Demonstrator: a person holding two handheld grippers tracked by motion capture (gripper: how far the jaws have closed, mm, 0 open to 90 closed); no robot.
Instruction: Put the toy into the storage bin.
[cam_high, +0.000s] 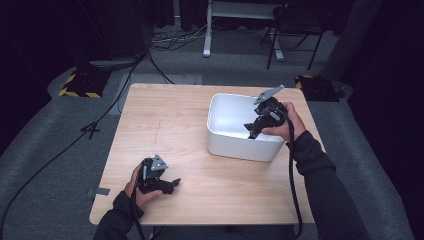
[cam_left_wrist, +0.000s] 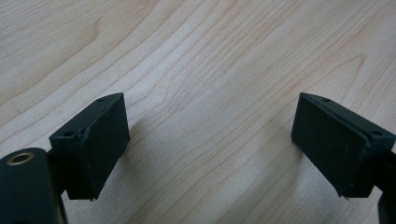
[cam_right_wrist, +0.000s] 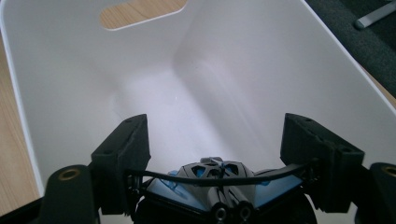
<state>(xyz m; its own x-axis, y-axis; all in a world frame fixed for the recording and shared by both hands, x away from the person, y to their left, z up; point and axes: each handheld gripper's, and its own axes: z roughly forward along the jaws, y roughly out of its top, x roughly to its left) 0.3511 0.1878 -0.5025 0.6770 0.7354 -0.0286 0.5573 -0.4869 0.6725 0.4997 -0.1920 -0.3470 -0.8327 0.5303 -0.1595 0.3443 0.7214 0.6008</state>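
Now | right fingers (cam_right_wrist: 123, 158) clamp a black-and-blue toy (cam_right_wrist: 212, 184), lower centre, over the white bin (cam_right_wrist: 70, 70) | toy likely light, stiff plastic; thin crossbar fragile, better grip the body | left fingers (cam_left_wrist: 93, 144) open above the desk (cam_left_wrist: 210, 70)

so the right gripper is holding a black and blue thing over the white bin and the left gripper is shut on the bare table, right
Not quite. The left gripper is open, not shut: the left gripper view shows its two black jaws standing wide apart over the bare wooden table with nothing between them. The rest holds: the right gripper holds a black and blue thing over the white bin.
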